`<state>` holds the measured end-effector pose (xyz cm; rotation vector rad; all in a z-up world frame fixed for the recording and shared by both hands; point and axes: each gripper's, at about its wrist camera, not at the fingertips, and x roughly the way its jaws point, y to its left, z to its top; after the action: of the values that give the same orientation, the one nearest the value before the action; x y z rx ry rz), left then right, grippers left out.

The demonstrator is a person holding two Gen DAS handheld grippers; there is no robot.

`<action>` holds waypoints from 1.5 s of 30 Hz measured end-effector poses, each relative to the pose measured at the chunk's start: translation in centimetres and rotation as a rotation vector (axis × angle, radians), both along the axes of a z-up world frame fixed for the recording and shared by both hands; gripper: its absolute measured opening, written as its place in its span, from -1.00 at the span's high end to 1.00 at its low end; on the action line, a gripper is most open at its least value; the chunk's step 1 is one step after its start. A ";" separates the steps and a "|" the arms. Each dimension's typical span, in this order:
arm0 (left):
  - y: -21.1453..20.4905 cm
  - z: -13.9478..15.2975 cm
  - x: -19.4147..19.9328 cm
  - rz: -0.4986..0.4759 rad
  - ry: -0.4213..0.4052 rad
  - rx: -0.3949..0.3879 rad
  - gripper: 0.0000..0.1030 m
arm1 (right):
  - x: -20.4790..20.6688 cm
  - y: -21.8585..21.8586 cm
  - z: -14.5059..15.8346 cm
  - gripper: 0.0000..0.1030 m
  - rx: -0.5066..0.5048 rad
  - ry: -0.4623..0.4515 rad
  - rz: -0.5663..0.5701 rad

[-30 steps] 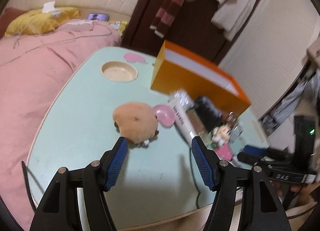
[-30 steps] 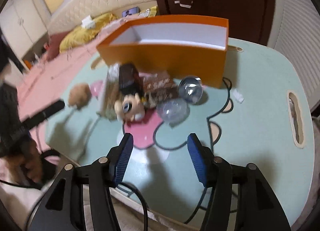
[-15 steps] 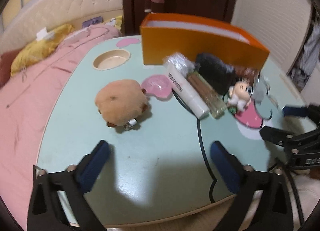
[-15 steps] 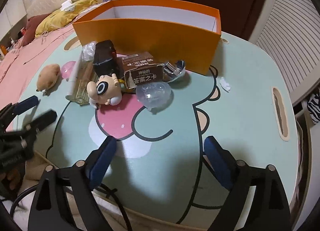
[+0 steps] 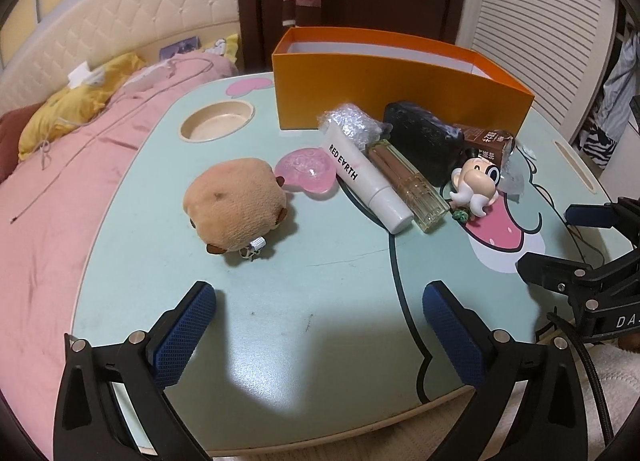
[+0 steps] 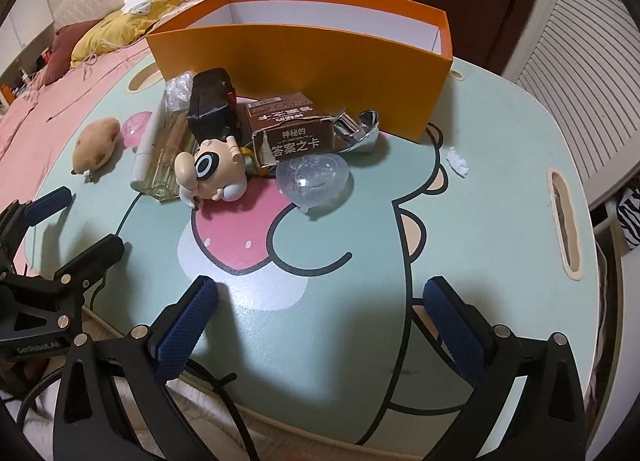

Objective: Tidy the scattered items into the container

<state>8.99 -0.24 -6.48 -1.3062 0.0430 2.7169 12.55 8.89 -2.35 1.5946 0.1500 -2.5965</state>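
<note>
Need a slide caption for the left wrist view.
Open left hand-held gripper over table, facing brown plush, white tube and orange box.

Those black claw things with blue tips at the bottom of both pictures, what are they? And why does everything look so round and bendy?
They are two grabbing tools, and a person holds one in each hand. Each tool has a small camera that looks out along its two fingers, and its wide lens bends the picture. One picture comes from the left gripper, the other from the right gripper. Both are open and hold nothing.

Below them is a pale green cartoon-print table. On it stand an open orange cardboard box, a round tan plush toy, a white squeeze tube, a big-headed cartoon figurine, a brown printed card box and a clear plastic capsule shell. All these things lie outside the orange box.
</note>
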 end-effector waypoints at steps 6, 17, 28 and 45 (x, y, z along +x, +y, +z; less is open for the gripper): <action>0.1 0.1 -0.1 0.000 -0.002 -0.003 -0.99 | -0.1 -0.3 0.0 -0.99 0.001 -0.009 0.009; 0.3 0.3 -0.1 -0.003 -0.001 -0.003 -0.99 | -0.2 -0.5 -0.1 -0.99 0.001 -0.008 0.010; 0.4 0.2 0.0 -0.004 0.003 -0.002 -0.99 | -0.1 -0.6 -0.1 -0.99 0.002 -0.008 0.006; 0.6 0.0 0.1 -0.003 0.007 -0.002 -0.99 | 0.0 -0.6 -0.1 -0.99 0.002 -0.007 0.004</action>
<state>9.12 0.35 -6.44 -1.2963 0.0477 2.7195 12.54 8.25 -2.41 1.6017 0.1553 -2.5880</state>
